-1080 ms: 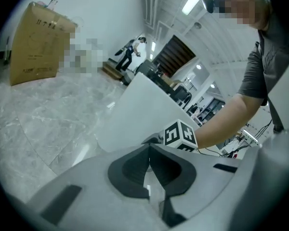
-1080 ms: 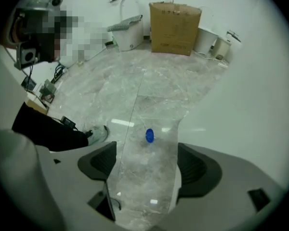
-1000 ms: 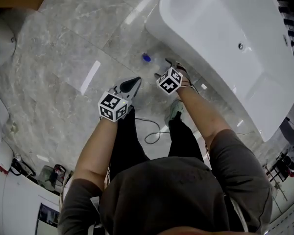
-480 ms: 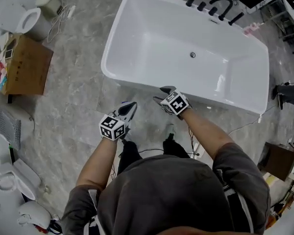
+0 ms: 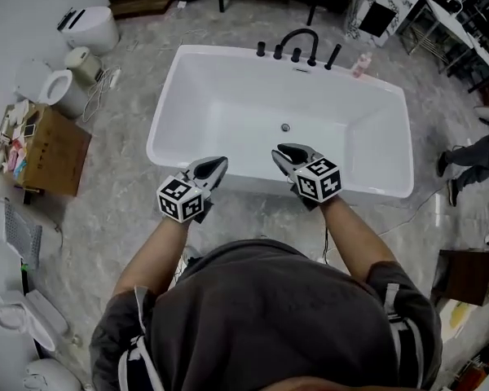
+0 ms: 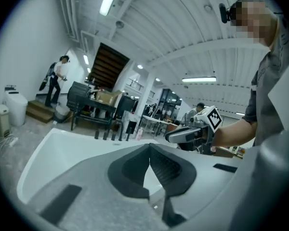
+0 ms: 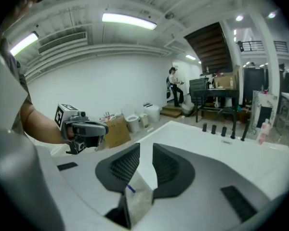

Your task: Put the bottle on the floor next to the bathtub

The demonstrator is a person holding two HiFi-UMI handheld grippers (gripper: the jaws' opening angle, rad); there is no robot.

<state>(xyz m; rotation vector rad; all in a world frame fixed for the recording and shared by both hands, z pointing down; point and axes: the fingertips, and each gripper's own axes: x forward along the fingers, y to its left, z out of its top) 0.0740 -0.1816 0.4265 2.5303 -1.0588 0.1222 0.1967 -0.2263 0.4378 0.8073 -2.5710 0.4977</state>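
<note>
I am holding my left gripper [image 5: 215,166] over the near rim of the white bathtub [image 5: 228,96], in the middle of the head view. Its jaws are pressing together at the tips, and nothing is between them. My right gripper [image 5: 284,151] is hanging near it, to the right, also over the near rim. Its jaws are closing, but a small gap is showing between them and nothing is sitting in that gap.

Low in the right gripper view, I am looking down through that gap at the bottle [image 7: 133,194]. It is a clear shape with a little blue cap. It is resting on the grey floor [image 5: 114,194], near the tub's white side and well below my jaws. I cannot tell if it is touching the tub or if it is standing up. The head view is not showing it.

A black tap [image 5: 297,43] is standing on the far rim. A brown box [image 5: 53,149] is sitting on the floor at the left of the head view.
</note>
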